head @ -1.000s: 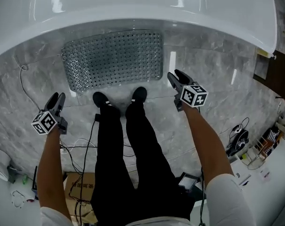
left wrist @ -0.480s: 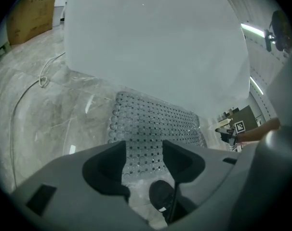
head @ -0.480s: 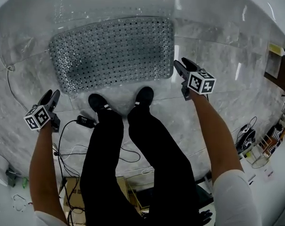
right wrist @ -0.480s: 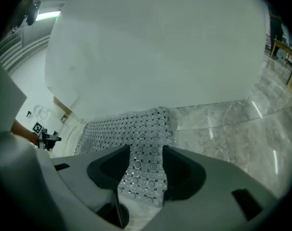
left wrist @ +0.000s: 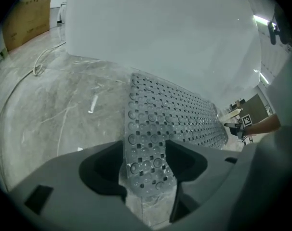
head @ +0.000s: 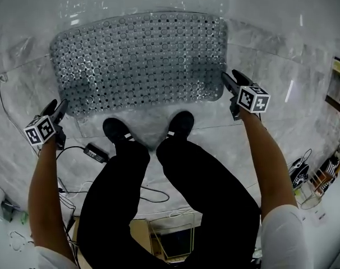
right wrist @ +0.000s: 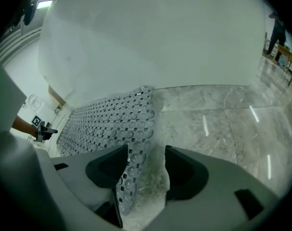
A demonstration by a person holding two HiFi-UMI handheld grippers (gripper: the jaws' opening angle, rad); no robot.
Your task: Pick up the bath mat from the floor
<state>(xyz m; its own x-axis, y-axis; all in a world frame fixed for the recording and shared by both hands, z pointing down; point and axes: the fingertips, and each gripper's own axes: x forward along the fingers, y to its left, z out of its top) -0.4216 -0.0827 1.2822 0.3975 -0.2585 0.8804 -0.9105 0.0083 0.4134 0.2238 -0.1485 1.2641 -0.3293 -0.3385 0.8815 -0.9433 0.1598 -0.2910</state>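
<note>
1. Cables and a black adapter trail over the marble floor behind the person's black shoes; the toes stand just short of the bath mat.
2. The left tool and right tool flank the mat's ends; their jaws have just been opening and stand wide, a mat corner between each pair, unclamped.
3. The clear studded mat lies flat on the floor; the white bathtub rises just beyond.

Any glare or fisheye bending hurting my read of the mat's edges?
Head view: strong barrel bend bows the bath mat, holes sharp; light streaks on the marble floor lie off the mat. Left gripper view: dark vignetted corners, white tub nearly washed out. Right gripper view: floor streaks right of the mat, its edge crisp.
</note>
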